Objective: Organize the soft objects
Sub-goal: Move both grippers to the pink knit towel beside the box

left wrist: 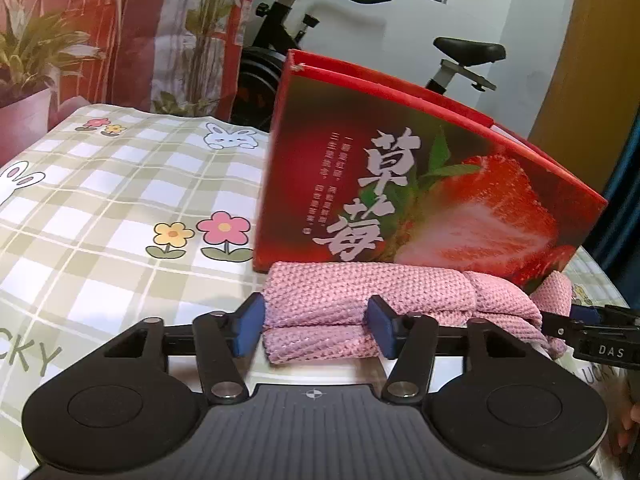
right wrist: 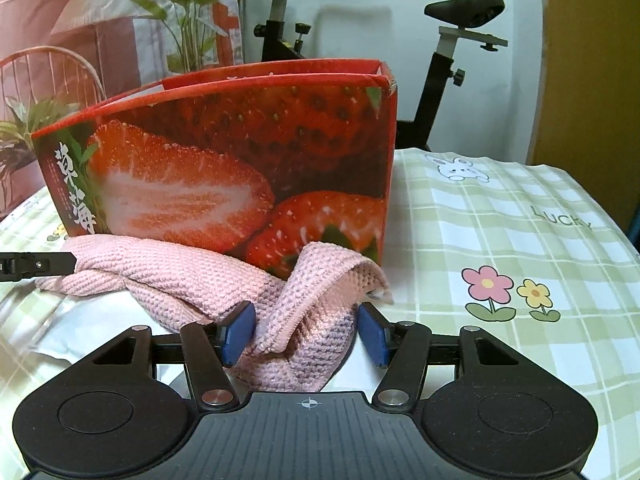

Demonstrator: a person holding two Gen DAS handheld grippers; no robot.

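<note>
Your left gripper point(left wrist: 316, 330) and right gripper point(right wrist: 307, 334) each seem to pinch the knitted pink cloth point(left wrist: 360, 296) before the glossy box point(left wrist: 420, 184).

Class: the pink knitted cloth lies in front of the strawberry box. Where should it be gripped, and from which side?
Grip the pink knitted cloth at its two bunched ends, from the side facing away from the strawberry box; the box blocks the back. The left gripper and right gripper already straddle those thick folds.

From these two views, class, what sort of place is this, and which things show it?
Probably a room in a home. An exercise bike stands against the wall, potted plants sit at the side, and a checked cloth with bunnies and flowers covers the surface under a strawberry box.
</note>
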